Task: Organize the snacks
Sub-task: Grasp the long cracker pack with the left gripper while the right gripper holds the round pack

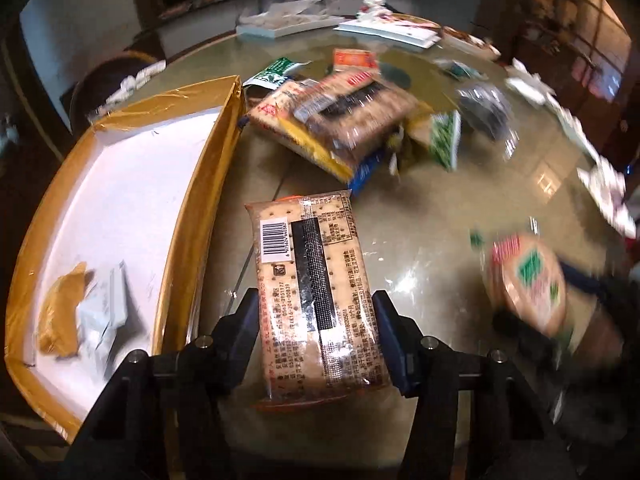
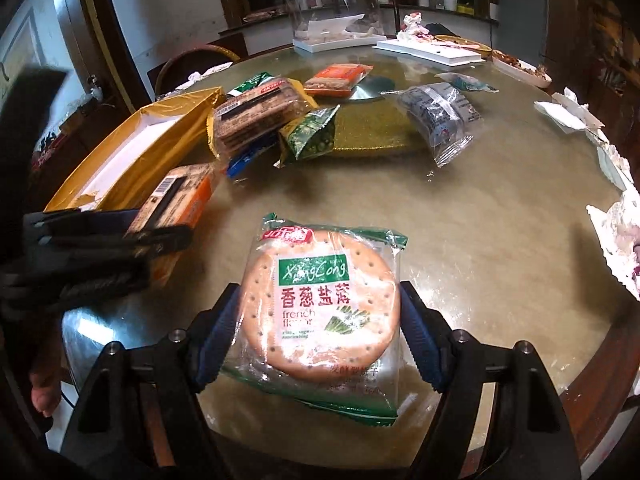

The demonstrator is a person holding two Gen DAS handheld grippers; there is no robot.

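Note:
A long cracker pack [image 1: 308, 264] with a barcode and a black strip sits between the fingers of my left gripper [image 1: 315, 298], whose pads press on both long sides. From the right wrist view the same orange-edged pack [image 2: 180, 196] is tilted in the left gripper [image 2: 136, 228], beside the gold box [image 2: 132, 168]. A round green-wrapped cracker pack [image 2: 320, 304] fills my right gripper [image 2: 318, 290], and both pads touch its wrapper. That round pack [image 1: 524, 280] shows blurred at the right of the left wrist view.
The gold box [image 1: 192, 216] has a white inside holding paper scraps. A pile of snack packs [image 2: 256, 116], a green pea bag [image 2: 312, 140], a dark clear bag [image 2: 440, 116] and an orange pack [image 2: 340, 76] lie mid-table. Trays and crumpled paper line the far and right edges.

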